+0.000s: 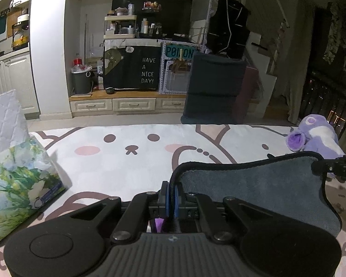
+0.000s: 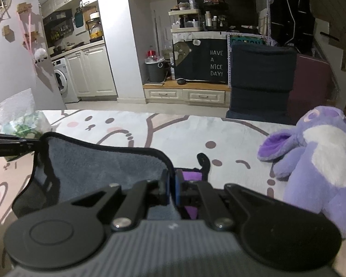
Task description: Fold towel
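Note:
A dark grey towel (image 1: 249, 180) with a black hem is held up off the bed between both grippers. My left gripper (image 1: 171, 191) is shut on the towel's left corner, its hem pinched between the blue pads. My right gripper (image 2: 172, 184) is shut on the other corner of the towel (image 2: 99, 161), which sags to its left. The right gripper's tip (image 1: 343, 168) shows at the right edge of the left wrist view, and the left gripper's tip (image 2: 9, 147) shows at the left edge of the right wrist view. A purple patch shows under both grippers.
The bed has a white cartoon-print sheet (image 1: 136, 147). A floral tissue box (image 1: 13, 184) stands at the left, also seen in the right wrist view (image 2: 23, 124). A purple plush toy (image 2: 318, 161) lies at the right. Beyond the bed are a dark chair (image 1: 214, 85) and cabinets.

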The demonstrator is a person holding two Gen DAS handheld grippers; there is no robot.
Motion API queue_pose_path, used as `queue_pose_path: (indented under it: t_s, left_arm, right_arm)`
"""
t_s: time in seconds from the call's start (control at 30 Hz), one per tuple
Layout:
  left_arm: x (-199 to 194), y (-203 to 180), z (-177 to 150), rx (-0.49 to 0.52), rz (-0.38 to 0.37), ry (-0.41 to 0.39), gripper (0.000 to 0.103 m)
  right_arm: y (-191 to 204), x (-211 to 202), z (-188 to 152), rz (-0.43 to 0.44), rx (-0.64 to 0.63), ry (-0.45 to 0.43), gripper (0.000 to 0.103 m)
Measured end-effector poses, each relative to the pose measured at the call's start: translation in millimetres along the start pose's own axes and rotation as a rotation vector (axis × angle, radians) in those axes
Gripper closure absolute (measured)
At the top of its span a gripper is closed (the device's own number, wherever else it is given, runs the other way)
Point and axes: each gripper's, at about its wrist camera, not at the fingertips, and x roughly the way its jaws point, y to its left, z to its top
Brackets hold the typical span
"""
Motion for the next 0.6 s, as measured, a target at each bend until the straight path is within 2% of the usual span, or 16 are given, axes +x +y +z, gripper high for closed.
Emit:
queue_pose_path:
  t_s: [0.6]
  left_arm:
    - [43.6,2.6,-8.3,0.004,0.078,0.073,0.098]
  right_arm:
    - [3.2,53.6,-12.5,-0.096,-0.005,0.037,0.097]
